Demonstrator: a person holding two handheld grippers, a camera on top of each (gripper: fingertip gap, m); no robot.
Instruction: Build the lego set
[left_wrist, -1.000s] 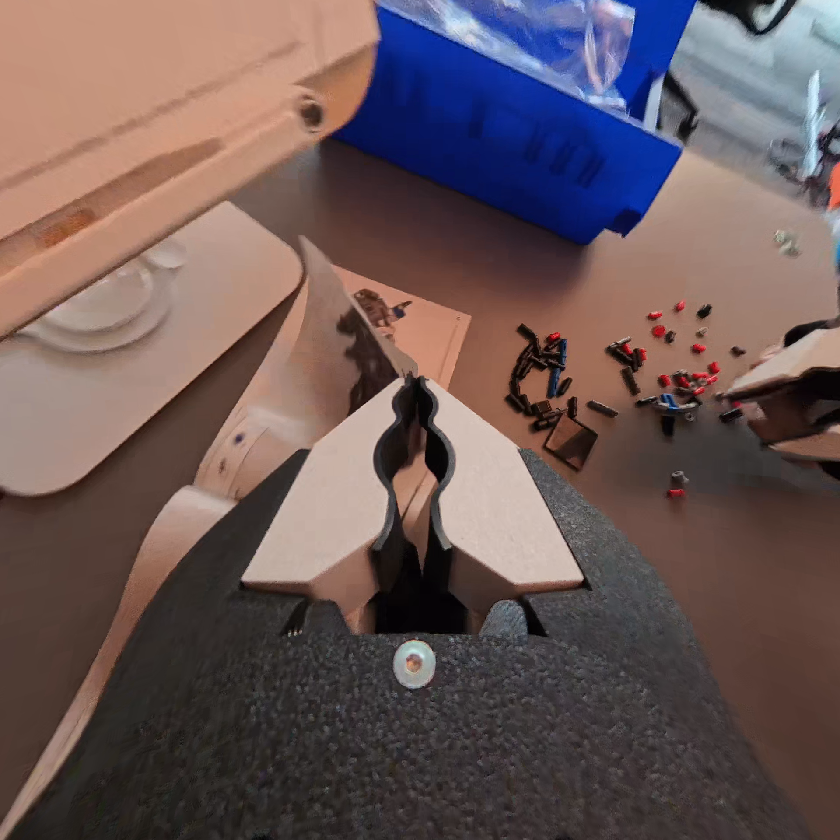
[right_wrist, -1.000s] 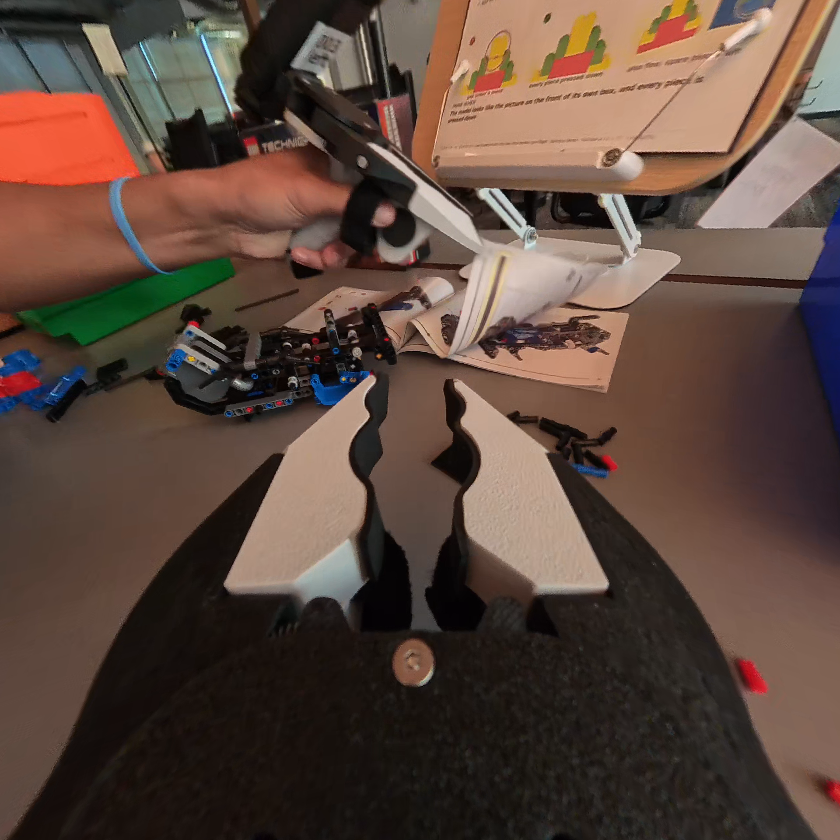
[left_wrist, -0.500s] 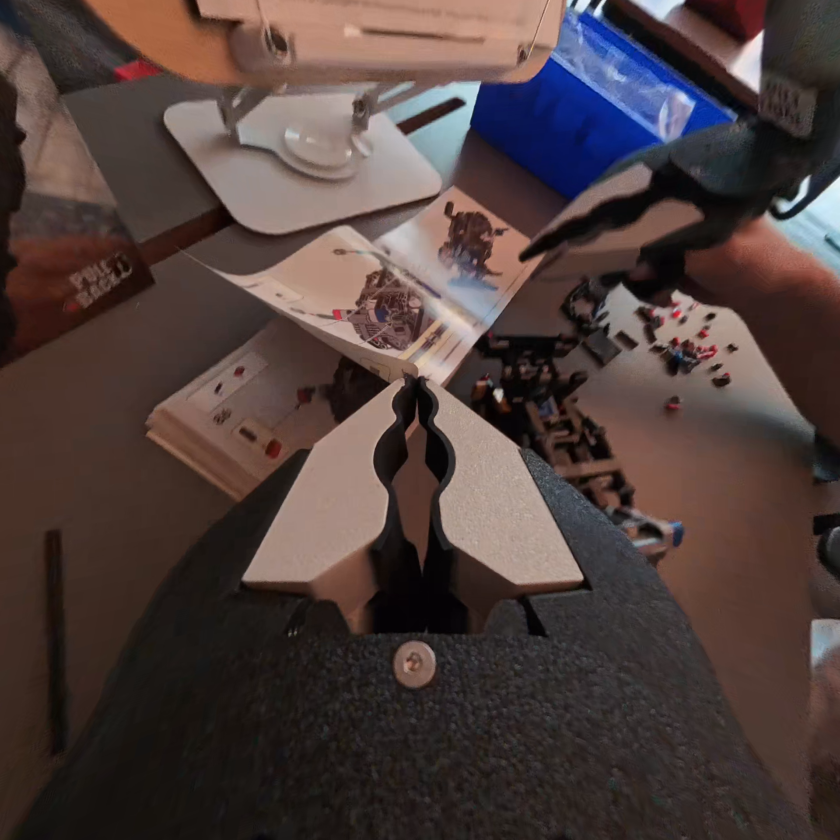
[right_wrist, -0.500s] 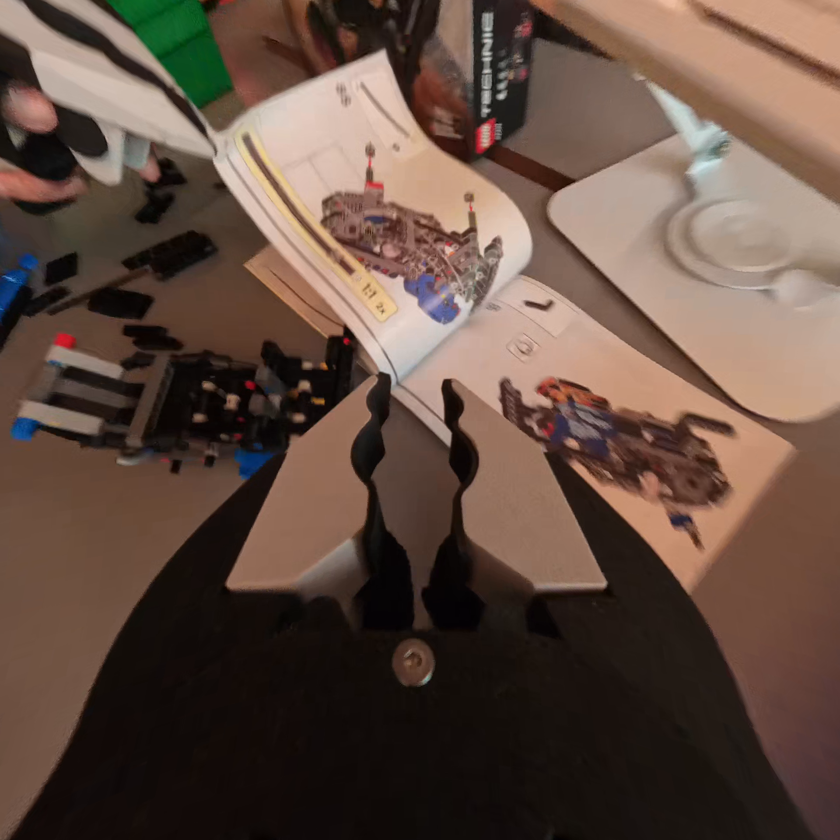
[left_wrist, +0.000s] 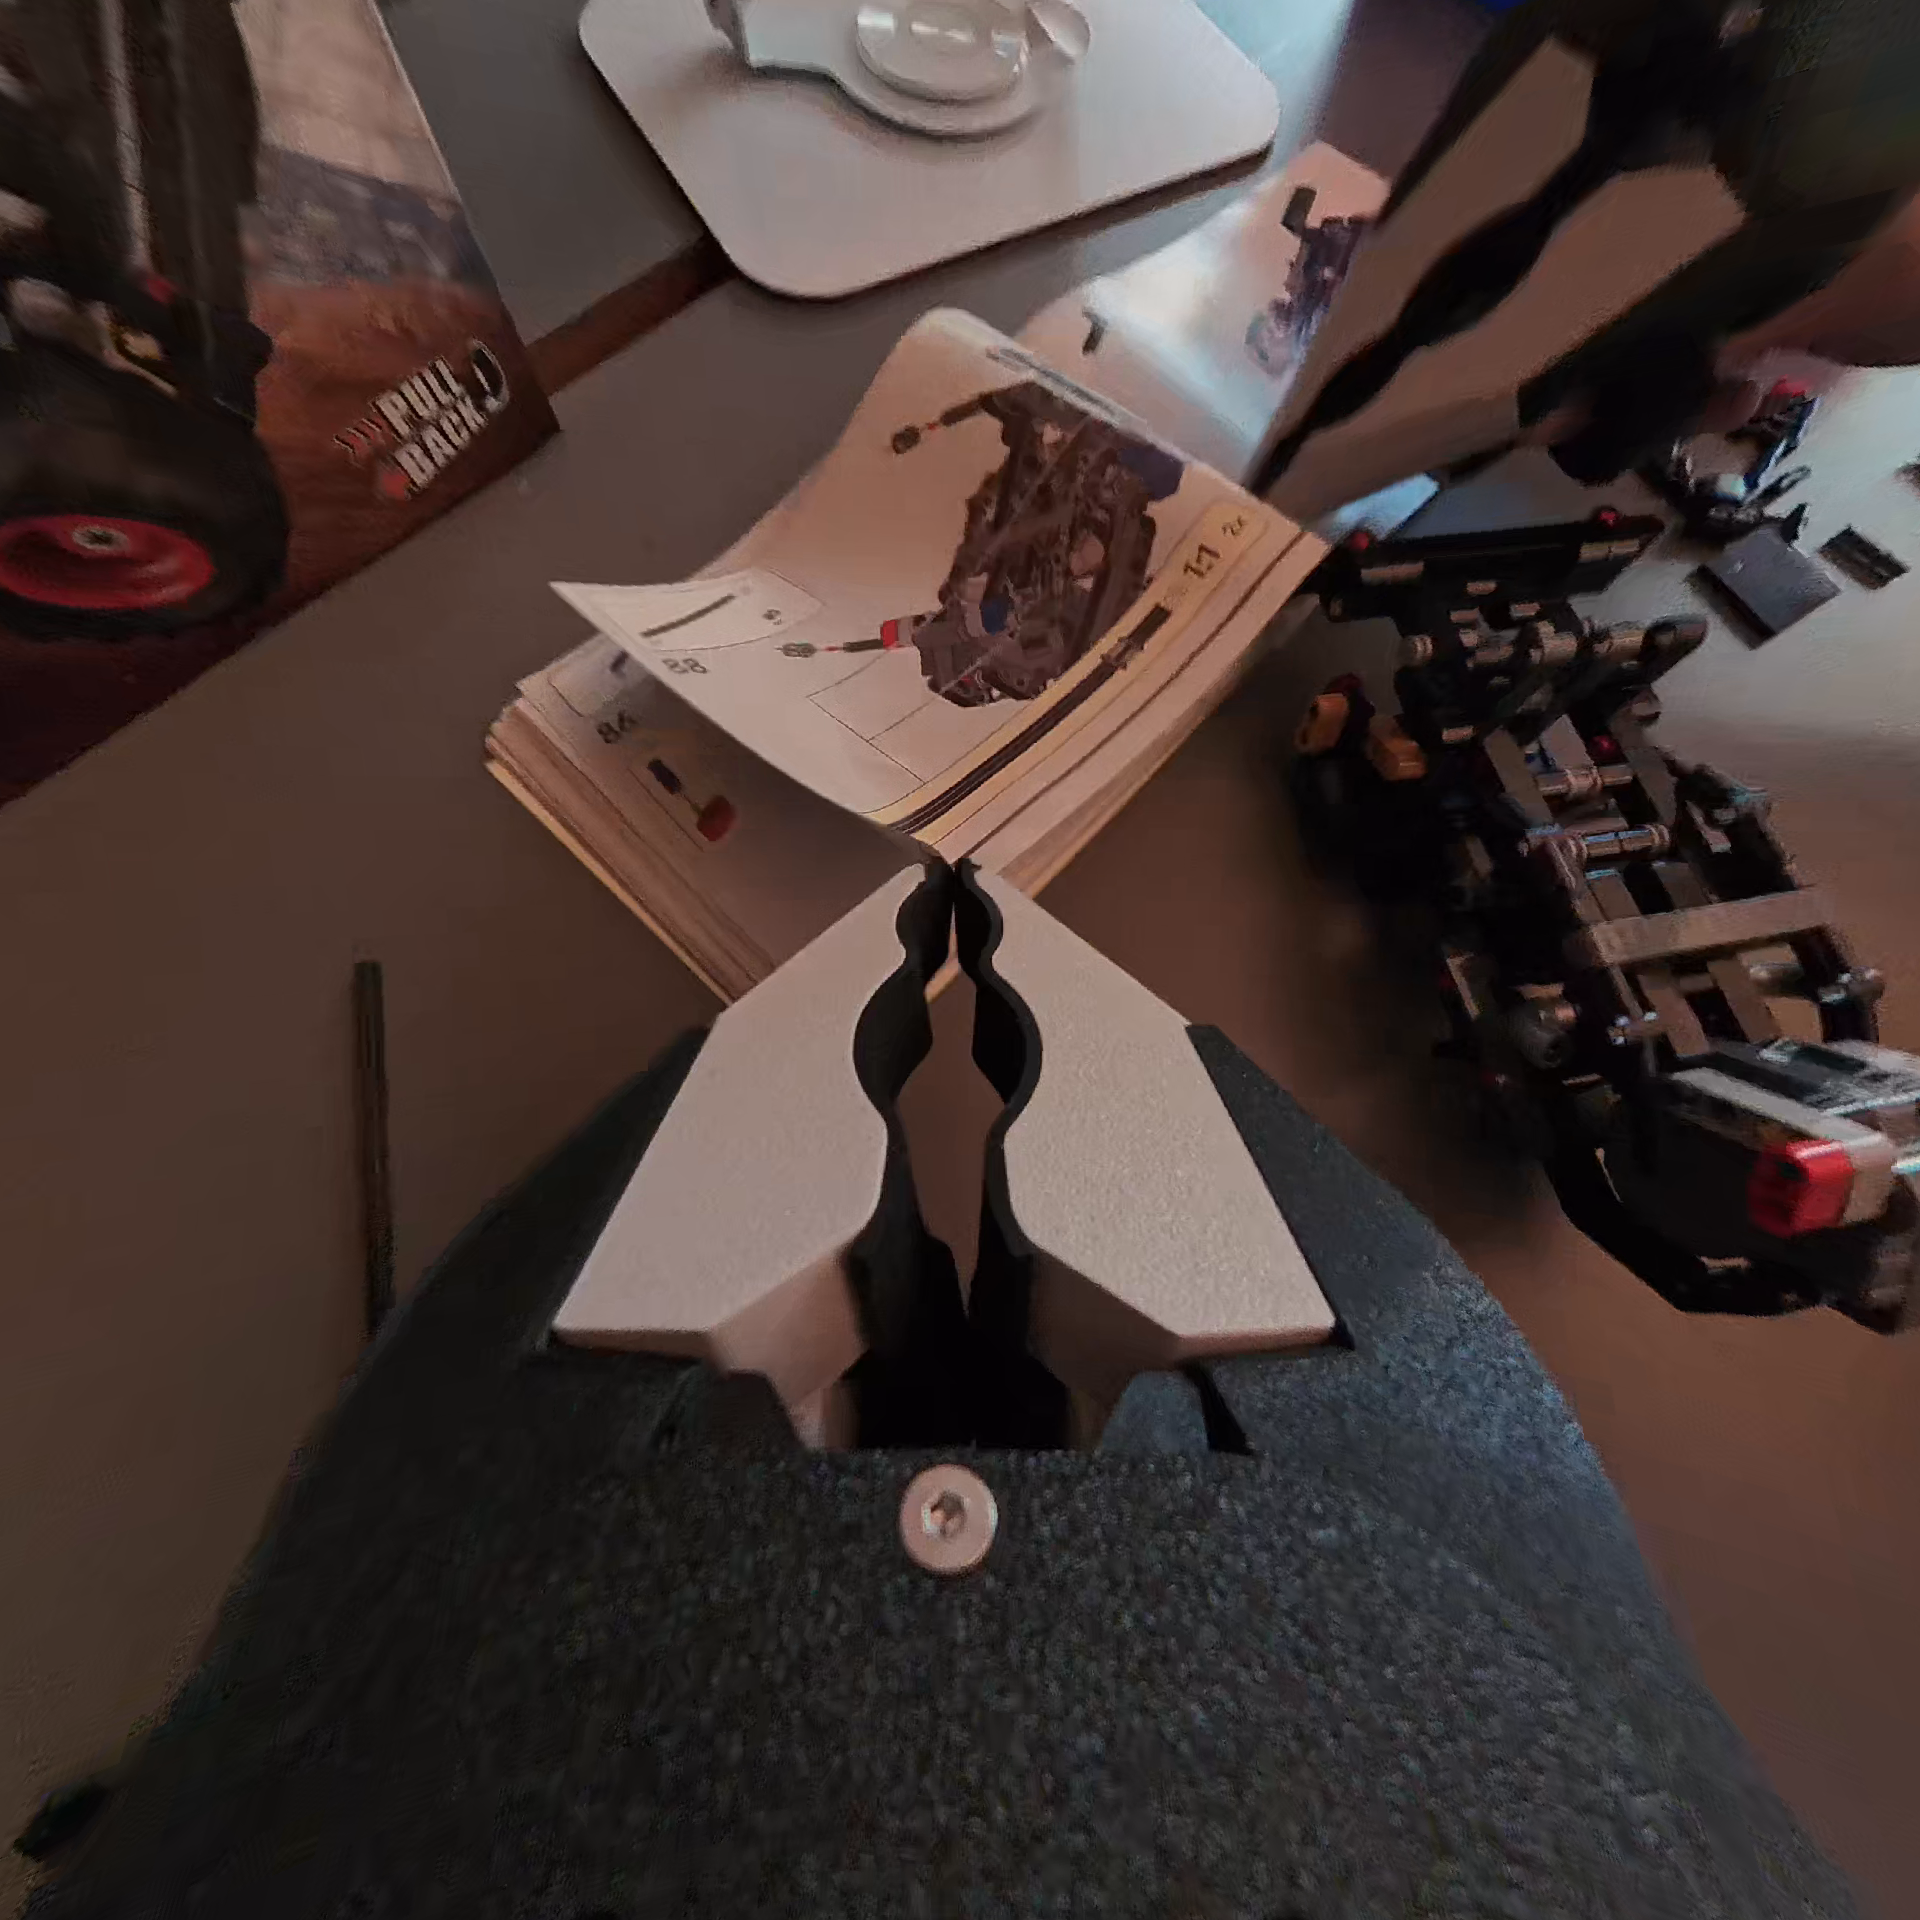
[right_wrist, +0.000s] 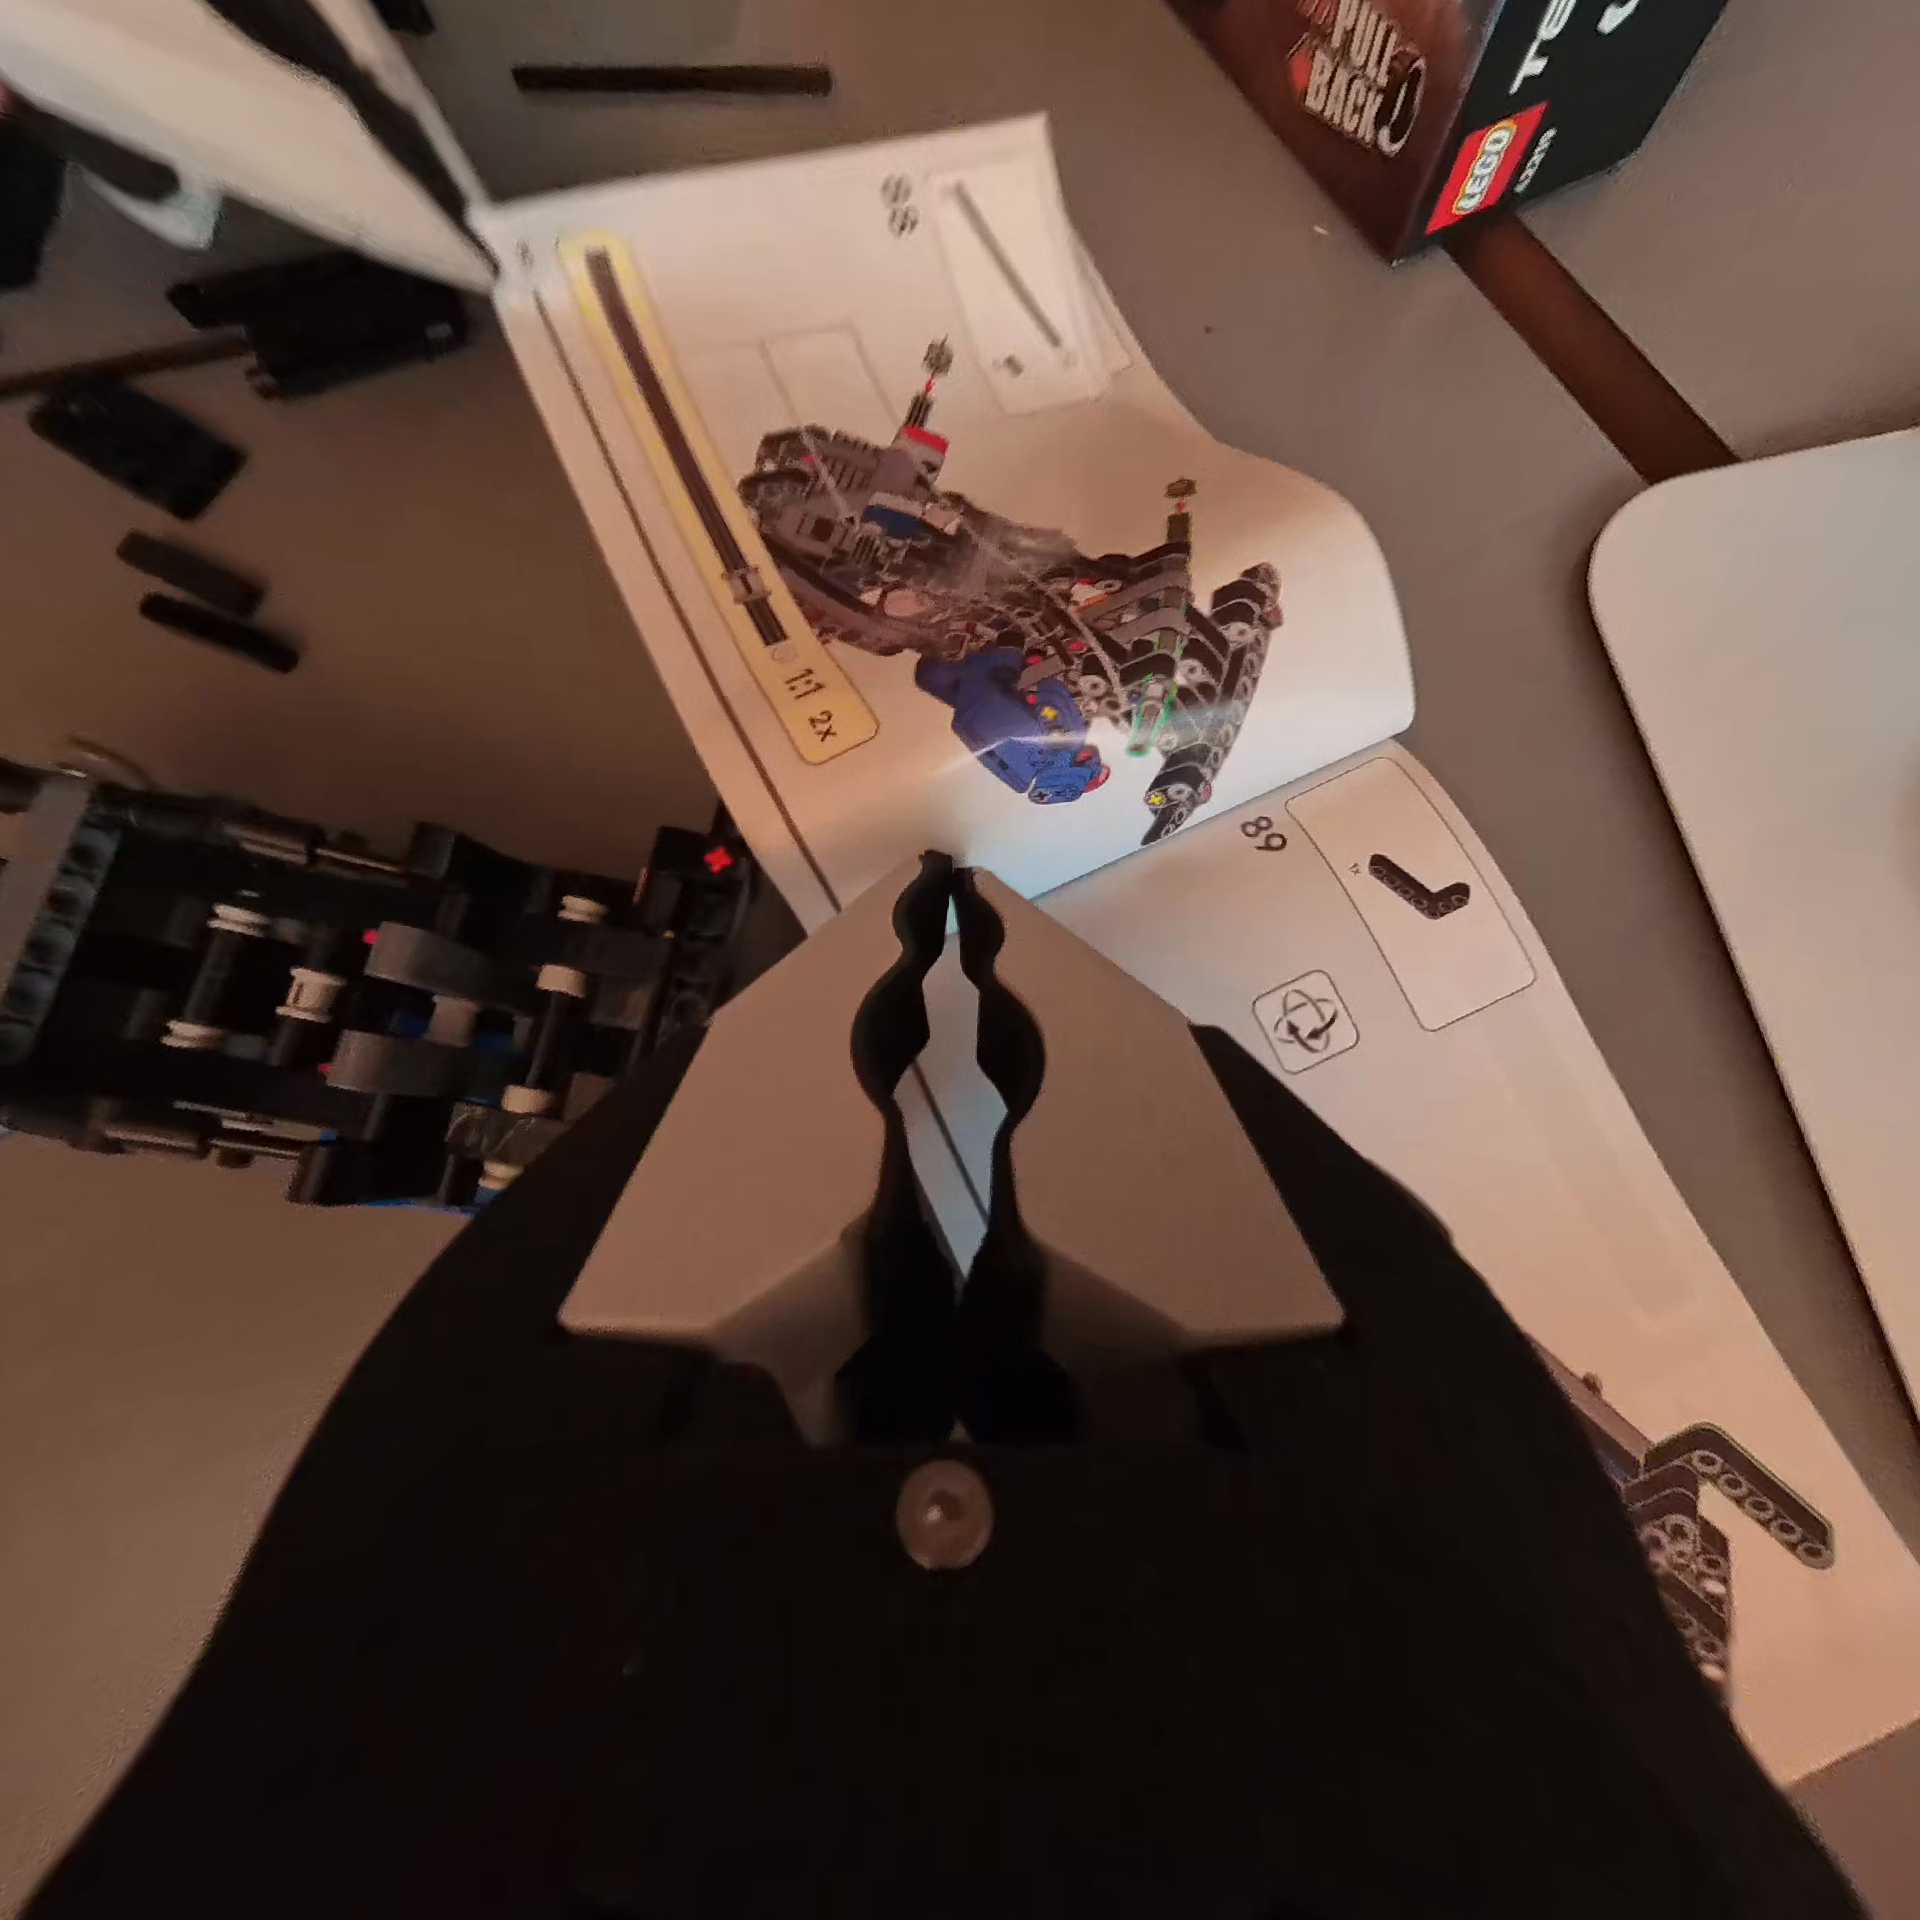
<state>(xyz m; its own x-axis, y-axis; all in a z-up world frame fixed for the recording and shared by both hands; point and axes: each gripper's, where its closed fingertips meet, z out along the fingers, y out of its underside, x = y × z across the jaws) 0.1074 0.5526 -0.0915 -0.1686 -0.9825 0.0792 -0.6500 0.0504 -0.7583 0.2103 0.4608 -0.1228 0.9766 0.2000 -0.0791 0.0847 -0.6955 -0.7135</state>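
Observation:
The instruction booklet (left_wrist: 727, 831) lies open on the grey table. My left gripper (left_wrist: 951, 878) is shut on the near corner of a lifted page (left_wrist: 966, 623), which curves up and over the stack. In the right wrist view, my left gripper (right_wrist: 483, 255) holds that page (right_wrist: 1039, 468) at its far corner. My right gripper (right_wrist: 945, 873) is shut, its tips low at the booklet's fold, with nothing seen between them. It also shows in the left wrist view (left_wrist: 1262, 478). The partly built black lego vehicle (left_wrist: 1558, 831) sits beside the booklet (right_wrist: 1507, 1195) and also shows in the right wrist view (right_wrist: 312, 987).
The lego box (left_wrist: 208, 416) stands behind the booklet and shows in the right wrist view (right_wrist: 1455, 104). A white stand base (left_wrist: 935, 156) lies at the back. A long black axle (left_wrist: 372, 1143) lies left of my left gripper. Loose black pieces (right_wrist: 197, 603) lie beyond the vehicle. The grippers' ends are close to 15 cm from one another.
My left gripper has carried the page up and over toward the booklet's other side. My right gripper has closed and come down over the booklet's fold.

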